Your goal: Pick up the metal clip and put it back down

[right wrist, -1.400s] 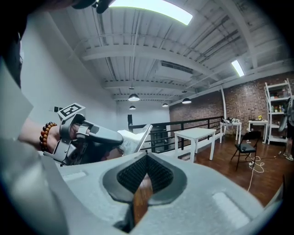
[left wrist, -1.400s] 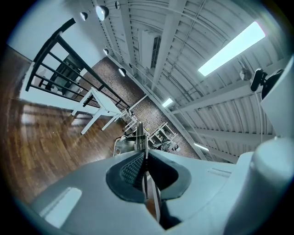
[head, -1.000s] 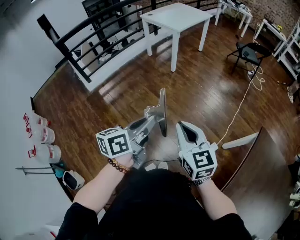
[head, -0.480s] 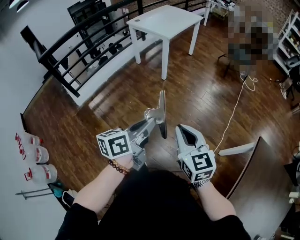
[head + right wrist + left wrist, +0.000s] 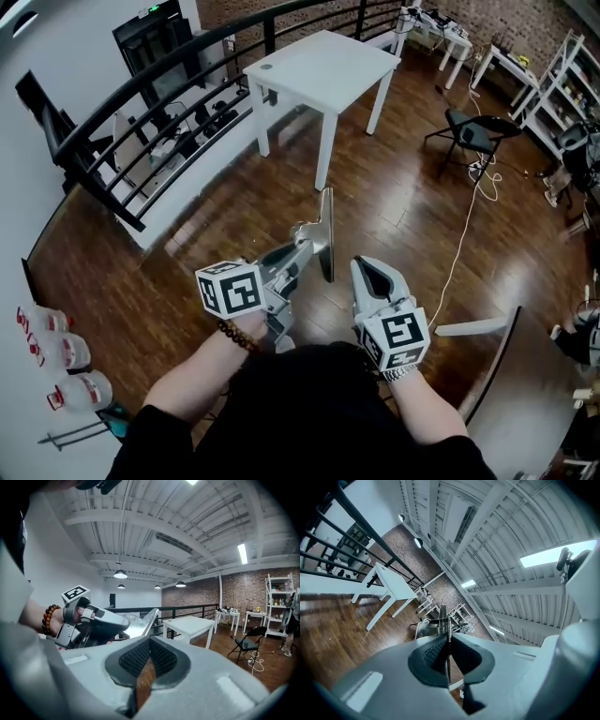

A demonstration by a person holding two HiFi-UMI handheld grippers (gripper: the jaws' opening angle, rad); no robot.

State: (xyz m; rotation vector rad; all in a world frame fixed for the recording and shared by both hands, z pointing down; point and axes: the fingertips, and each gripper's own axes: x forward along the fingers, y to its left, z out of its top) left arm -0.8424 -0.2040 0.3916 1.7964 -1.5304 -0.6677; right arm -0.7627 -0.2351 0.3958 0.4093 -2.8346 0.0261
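Still, my left gripper (image 5: 302, 249) pinches the metal clip (image 5: 324, 230), upright in the air above the wooden floor (image 5: 403, 211); only the room has shifted around it. My right gripper (image 5: 364, 270) stays pressed together, empty. Putting down seems still ahead.

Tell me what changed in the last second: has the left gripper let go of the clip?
No. The left gripper still clamps the metal clip; the right gripper stays shut and empty beside it. Only the surroundings shifted in the head view: the white table slid left, the bottles lower.
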